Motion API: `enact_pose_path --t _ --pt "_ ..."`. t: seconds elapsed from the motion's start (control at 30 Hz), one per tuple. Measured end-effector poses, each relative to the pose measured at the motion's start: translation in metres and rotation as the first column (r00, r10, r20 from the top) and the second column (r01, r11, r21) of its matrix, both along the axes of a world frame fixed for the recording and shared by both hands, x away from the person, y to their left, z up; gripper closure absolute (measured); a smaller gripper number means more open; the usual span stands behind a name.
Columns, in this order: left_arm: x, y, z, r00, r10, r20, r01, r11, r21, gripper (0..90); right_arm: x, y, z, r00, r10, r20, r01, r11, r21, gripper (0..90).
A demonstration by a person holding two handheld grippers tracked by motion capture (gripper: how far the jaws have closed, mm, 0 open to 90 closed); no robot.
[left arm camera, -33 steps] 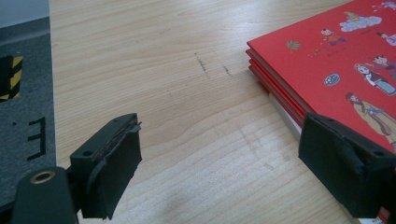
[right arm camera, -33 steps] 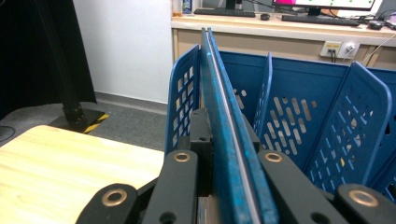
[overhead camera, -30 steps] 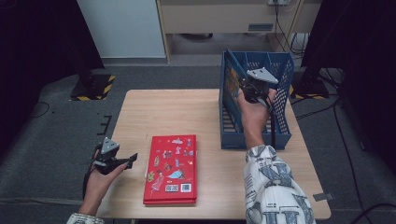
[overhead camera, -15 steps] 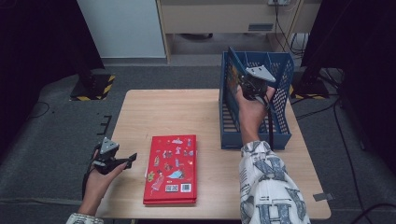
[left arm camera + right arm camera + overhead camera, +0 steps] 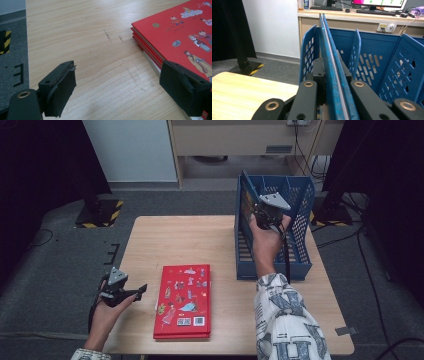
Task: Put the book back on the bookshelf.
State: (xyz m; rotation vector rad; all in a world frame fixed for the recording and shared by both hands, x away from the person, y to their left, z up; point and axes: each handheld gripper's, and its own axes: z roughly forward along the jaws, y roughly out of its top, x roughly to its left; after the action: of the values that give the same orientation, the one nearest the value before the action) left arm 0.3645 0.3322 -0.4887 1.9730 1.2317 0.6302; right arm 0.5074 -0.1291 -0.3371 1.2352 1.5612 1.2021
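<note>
A stack of red picture books (image 5: 184, 301) lies flat on the wooden table (image 5: 200, 240), near its front edge. My left gripper (image 5: 141, 290) rests just left of the stack, jaws wide apart with only bare table between them (image 5: 117, 82); the corner of the red books (image 5: 175, 30) lies beside its right jaw. My right gripper (image 5: 265, 212) is held above the blue file rack (image 5: 300, 245) at the table's right. It is shut (image 5: 333, 75) on a thin blue book (image 5: 329, 45) held upright and edge-on, over the rack's dividers (image 5: 387, 62).
The rack has several upright slots with perforated walls. Bare table stretches between the red books and the rack. Beyond the table are grey floor, a white cabinet (image 5: 130, 150) and a desk with cables.
The right hand with the blue book has edged slightly left over the rack. The left hand has kept still.
</note>
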Motion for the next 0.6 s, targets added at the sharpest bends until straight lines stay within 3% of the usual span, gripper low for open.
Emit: enact_pose_path --t 0.6 --pt "0.0002 -0.0008 0.0 1.0 -0.001 0.002 0.001 1.0 -0.005 12.7 -0.0009 0.006 -0.0002 0.9998 0.018 -0.006 -0.018 1.0 -0.004 80.3"
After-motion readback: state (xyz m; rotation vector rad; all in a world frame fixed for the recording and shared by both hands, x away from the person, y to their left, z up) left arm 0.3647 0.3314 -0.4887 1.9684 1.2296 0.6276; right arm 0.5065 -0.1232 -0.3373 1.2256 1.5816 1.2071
